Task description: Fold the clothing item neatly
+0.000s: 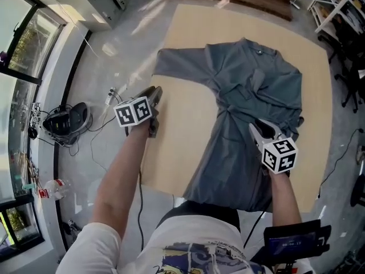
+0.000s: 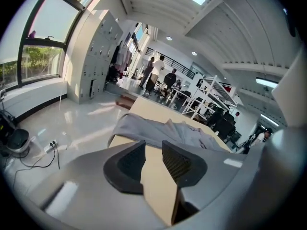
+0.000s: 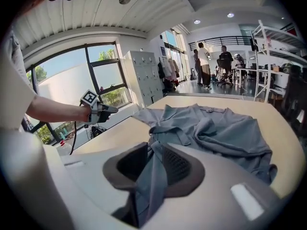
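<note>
A gray shirt [image 1: 251, 96] lay spread on the tan surface [image 1: 182, 113], collar toward the far edge and one long sleeve stretched out to the left. The other sleeve was lost somewhere in the rumpled folds on the right and could not be traced. The shirt's near end ran over the surface's near edge, where the person's body cut it off from the head view. The right claw [image 1: 261, 129] sat low over the shirt's narrow middle part, its marker cube covering much of it from above. Its own view showed the right claw [image 3: 154, 150] clamped on a bunched strip of gray cloth that ran down between the pads and out of sight under the claw body, with the rest of the shirt [image 3: 216, 128] lying crumpled beyond. The left claw [image 1: 155, 93] hung at the surface's left edge, near the sleeve end but apart from it; from above it was hard to say whether its tips were over the surface or the floor [image 1: 114, 44]. In its own view the left claw [image 2: 153, 145] stood a narrow gap apart with nothing between the pads, only bare tan surface showing behind them and the shirt [image 2: 163, 131] farther off. Cables and a dark object on the floor [image 1: 65, 121] were too small to make out.
</note>
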The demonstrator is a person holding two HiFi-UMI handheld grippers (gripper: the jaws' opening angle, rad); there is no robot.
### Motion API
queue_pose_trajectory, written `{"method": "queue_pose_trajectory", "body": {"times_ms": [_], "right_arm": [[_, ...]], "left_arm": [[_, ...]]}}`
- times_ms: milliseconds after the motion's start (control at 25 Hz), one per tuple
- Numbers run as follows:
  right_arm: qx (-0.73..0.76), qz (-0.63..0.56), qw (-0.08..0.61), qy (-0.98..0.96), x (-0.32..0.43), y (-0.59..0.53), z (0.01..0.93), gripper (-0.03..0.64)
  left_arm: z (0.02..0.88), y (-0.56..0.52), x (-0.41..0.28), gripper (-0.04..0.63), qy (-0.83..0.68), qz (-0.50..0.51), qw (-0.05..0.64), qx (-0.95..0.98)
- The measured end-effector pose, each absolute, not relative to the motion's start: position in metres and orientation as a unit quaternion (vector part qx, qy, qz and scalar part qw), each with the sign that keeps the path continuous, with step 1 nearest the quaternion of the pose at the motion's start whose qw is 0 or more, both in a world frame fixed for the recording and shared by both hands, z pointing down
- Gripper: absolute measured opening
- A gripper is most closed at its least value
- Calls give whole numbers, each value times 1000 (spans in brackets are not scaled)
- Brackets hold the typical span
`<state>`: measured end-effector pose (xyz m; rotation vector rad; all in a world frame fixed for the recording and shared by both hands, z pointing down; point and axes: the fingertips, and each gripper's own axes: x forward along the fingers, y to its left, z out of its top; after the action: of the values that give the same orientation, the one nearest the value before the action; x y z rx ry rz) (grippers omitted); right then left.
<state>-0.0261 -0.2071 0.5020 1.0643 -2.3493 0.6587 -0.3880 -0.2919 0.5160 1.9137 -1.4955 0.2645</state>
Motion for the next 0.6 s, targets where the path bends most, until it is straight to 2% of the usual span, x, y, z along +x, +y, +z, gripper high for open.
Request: {"method": "queue_pose_trajectory", "body": {"times_ms": [360,600], "right_arm": [[363,261,253,-858,-34,-209,525,84],[351,269,258,-859,-38,-200,527,84]], "left_arm": [[559,-335,-440,173,-606,53,414,678],[576,-349,-455,193,-615,98,409,667]]}}
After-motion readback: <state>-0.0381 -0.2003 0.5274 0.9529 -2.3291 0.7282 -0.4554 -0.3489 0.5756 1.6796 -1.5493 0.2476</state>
